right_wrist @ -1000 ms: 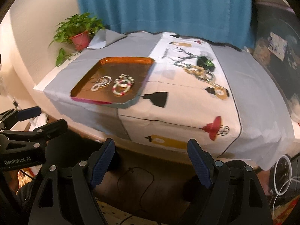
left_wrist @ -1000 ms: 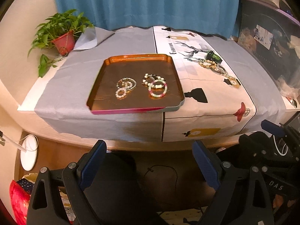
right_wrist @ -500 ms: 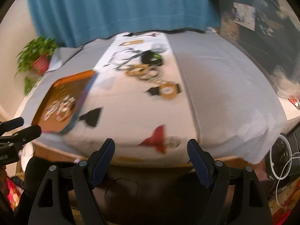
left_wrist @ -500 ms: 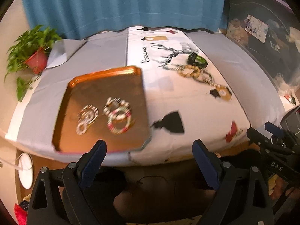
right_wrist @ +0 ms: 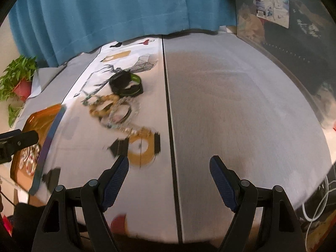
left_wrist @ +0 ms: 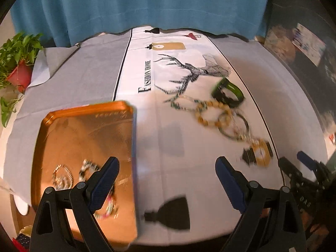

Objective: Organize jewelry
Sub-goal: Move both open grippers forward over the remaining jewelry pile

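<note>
With a few bracelets (left_wrist: 63, 175) already in the orange tray (left_wrist: 84, 126) just left of my spread, empty left gripper (left_wrist: 167, 180), the loose pile of jewelry (right_wrist: 114, 110) ahead-left of my equally spread, empty right gripper (right_wrist: 169, 178) remains on the surface (right_wrist: 231, 115).

On the cloth-covered table (left_wrist: 88, 73) we see a shallow orange metal tray (left_wrist: 84, 130) at the left, with several beaded bracelets (left_wrist: 63, 175) inside it near its front. To its right a heap of loose beaded bracelets and chains (left_wrist: 218, 115) lies on the cloth, a black-and-green wristband (right_wrist: 126, 84) just behind it. A potted green plant (left_wrist: 16, 67) stands at the far left.
</note>
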Available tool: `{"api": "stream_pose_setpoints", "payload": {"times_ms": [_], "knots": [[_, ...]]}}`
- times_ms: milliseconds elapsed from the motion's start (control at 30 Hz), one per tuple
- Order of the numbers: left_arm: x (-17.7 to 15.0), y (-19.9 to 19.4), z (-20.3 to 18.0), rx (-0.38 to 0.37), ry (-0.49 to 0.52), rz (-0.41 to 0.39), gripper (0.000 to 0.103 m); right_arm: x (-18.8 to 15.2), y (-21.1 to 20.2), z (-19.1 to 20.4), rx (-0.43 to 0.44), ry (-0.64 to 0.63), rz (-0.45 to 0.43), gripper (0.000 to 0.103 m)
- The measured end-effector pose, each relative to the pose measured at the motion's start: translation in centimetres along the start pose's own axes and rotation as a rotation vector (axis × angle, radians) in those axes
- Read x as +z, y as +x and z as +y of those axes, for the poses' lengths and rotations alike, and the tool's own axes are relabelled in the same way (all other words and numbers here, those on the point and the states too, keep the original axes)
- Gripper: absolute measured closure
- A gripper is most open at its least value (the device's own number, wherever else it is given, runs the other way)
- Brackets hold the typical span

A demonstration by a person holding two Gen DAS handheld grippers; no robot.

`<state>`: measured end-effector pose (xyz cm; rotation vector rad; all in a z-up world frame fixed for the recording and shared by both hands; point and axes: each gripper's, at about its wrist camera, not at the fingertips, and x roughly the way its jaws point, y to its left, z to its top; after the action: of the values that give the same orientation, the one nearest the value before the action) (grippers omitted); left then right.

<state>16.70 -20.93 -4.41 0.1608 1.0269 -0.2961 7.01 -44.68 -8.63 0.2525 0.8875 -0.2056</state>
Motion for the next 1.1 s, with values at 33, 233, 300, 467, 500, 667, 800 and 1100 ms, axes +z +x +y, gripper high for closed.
{"api": "stream_pose_setpoints", "payload": {"times_ms": [33,233,300,467,500,667,800,1100], "knots": [[0.5,0.5,0.0,0.001,-0.006,0.000,0.012,0.4,0.4,0.0,0.000,-0.001,-0.001,0.023],[3.6,3.9,0.3,-0.018,-0.046,0.030,0.012,3.5,2.7,0.5,0.009,-0.027,-0.023,0.023],[4.6,5.2,0.5,-0.009,-0.055,0.038,0.012,4.5,3.5,0.8,0.011,-0.032,-0.029,0.023],[6.3,8.2,1.7,0.017,-0.090,0.076,0.012,6.9,5.8,1.6,0.027,-0.038,-0.021,0.023],[6.5,8.7,1.8,0.016,-0.095,0.085,0.012,7.5,6.3,1.9,0.031,-0.044,-0.020,0.023],[7.4,10.8,1.7,0.051,-0.073,0.113,0.012,9.7,7.7,3.6,0.068,-0.087,-0.023,0.023],[7.5,11.5,2.0,0.093,-0.064,0.111,0.011,10.4,9.2,4.9,0.066,-0.131,-0.005,0.023],[7.8,12.7,2.7,0.066,-0.094,0.131,0.007,11.7,13.9,5.5,-0.016,-0.184,0.077,0.023]]}}
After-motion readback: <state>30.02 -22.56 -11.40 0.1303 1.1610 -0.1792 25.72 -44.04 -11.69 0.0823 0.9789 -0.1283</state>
